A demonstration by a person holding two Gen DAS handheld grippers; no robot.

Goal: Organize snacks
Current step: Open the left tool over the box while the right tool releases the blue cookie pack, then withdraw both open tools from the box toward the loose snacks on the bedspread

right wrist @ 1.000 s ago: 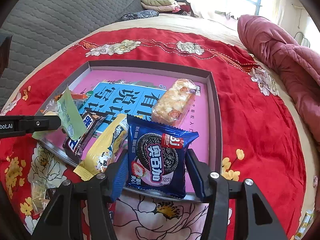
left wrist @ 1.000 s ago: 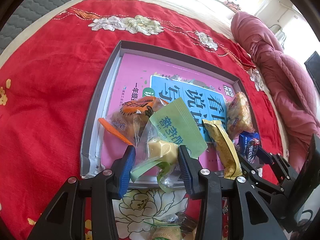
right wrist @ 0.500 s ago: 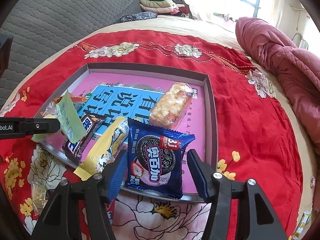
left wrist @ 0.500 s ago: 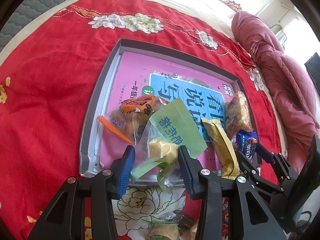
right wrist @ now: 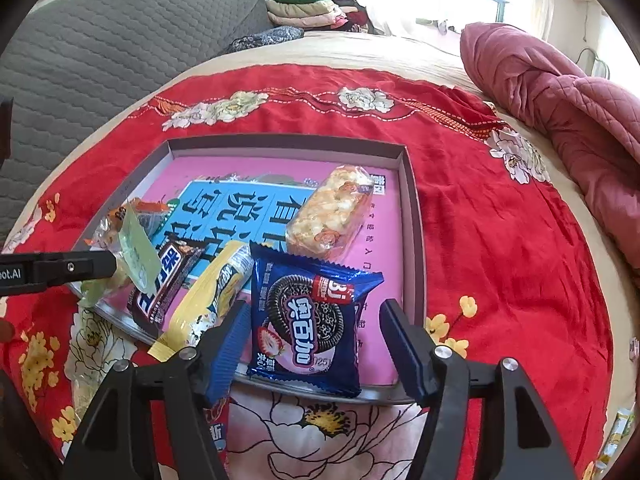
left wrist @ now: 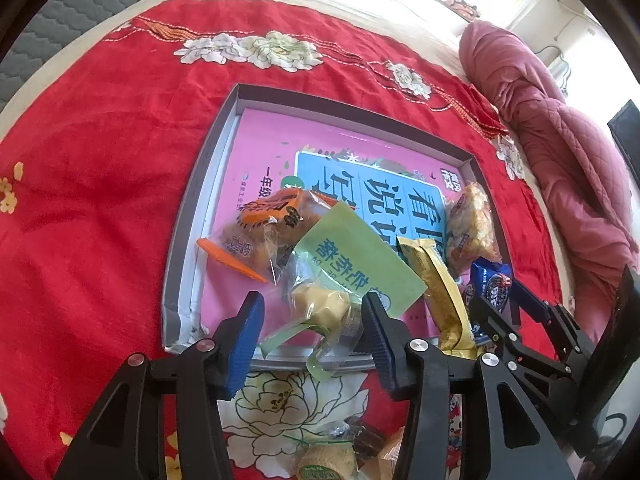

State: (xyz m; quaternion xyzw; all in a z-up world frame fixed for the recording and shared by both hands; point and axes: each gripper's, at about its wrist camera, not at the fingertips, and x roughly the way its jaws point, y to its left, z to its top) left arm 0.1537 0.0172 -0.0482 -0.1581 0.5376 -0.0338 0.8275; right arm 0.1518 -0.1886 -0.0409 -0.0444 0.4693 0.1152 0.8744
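- The jaws of the left gripper (left wrist: 312,320) are opening; compared with a second ago a clear gap is now seen between its left blue pad and the clear-and-green wrapped yellow cake packet (left wrist: 324,300), while the right pad is still close against the wrapper, contact not certain.
- That packet is seen lying on the near-left part of the shallow grey cardboard tray (left wrist: 208,168) with a pink printed sheet on its floor, its tail trailing over the near rim.
- The jaws of the right gripper (right wrist: 312,344) are opening too; a second ago its pads flanked the dark blue sandwich-cookie packet (right wrist: 312,320) closely, and now a wide gap is seen on the right side, with the left pad just beside the packet's edge.
- The blue packet is seen resting flat on the tray's near-right part, its lower end over the near rim.
- Neither packet is seen to have shifted within the tray, and both hands appear unmoved.
- Both snacks are judged released into the tray, so this placing step is nearly finished.
- A wrapped round pastry (left wrist: 326,460) and other wrappers are seen on the red flowered blanket (left wrist: 100,180) near the left gripper; these are judged still to be collected.
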